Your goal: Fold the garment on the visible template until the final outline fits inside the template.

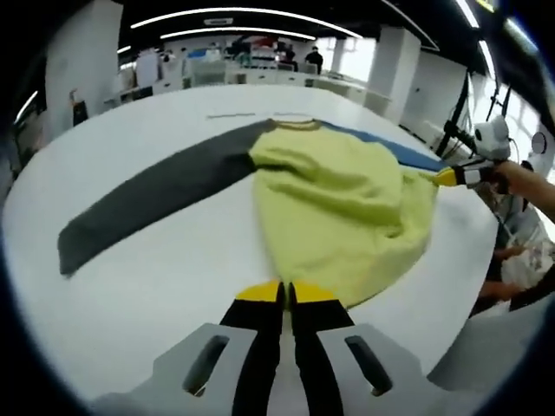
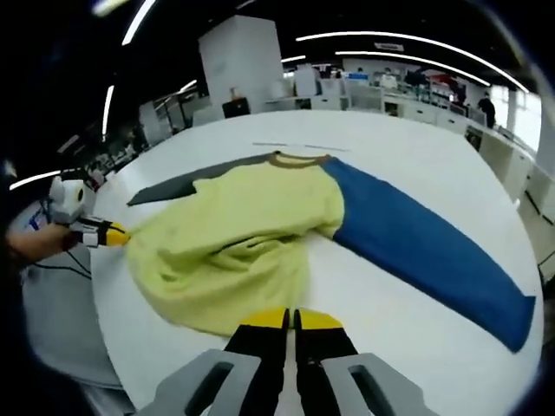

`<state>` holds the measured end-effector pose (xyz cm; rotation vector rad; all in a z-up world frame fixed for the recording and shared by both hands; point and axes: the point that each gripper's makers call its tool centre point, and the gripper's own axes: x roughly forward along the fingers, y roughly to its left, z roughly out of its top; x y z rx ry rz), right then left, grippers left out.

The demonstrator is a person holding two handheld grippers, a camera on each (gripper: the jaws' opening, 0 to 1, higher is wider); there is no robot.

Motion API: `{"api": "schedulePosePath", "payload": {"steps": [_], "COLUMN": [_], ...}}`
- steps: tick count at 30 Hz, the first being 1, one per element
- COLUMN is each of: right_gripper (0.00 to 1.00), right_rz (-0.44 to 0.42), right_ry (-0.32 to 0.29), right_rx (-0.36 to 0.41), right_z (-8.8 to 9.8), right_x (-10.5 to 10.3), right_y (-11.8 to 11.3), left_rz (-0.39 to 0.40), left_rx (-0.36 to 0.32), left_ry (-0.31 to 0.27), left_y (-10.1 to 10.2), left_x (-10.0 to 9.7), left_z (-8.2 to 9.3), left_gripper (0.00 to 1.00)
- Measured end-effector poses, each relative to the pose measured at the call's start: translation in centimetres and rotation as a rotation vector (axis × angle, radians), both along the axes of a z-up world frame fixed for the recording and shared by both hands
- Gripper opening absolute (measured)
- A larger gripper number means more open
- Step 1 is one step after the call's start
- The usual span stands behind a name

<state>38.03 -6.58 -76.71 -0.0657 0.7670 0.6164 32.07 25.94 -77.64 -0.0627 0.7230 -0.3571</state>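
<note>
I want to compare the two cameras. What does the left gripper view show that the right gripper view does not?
Left gripper view alone: the grey sleeve laid out at full length, and the right gripper at the garment's far edge.

Right gripper view alone: the blue sleeve laid out at full length, and the left gripper at the opposite edge.

Both: the yellow body rumpled on the white table, the collar, and shut jaws at the near hem.
</note>
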Motion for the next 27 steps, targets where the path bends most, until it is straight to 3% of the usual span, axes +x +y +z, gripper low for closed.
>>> {"api": "schedulePosePath", "payload": {"steps": [9, 21, 27], "right_gripper": [0.0, 0.0, 0.0], "right_rz": [-0.017, -0.074, -0.107], "right_ry": [0.016, 0.016, 0.012], "right_rx": [0.024, 0.075, 0.094], "right_z": [1.0, 2.3, 2.8], "right_x": [-2.8, -5.5, -6.5], "right_y": [-0.2, -0.6, -0.9], "left_rz": [0.037, 0.095, 0.098], "left_rx": [-0.077, -0.123, -0.139], "left_ry": [-0.016, 0.003, 0.04], "left_y": [-0.3, 0.7, 0.7], "left_x": [-1.0, -2.4, -3.4], "left_z": [2.1, 2.8, 2.5], "left_gripper": [0.0, 0.0, 0.0]}}
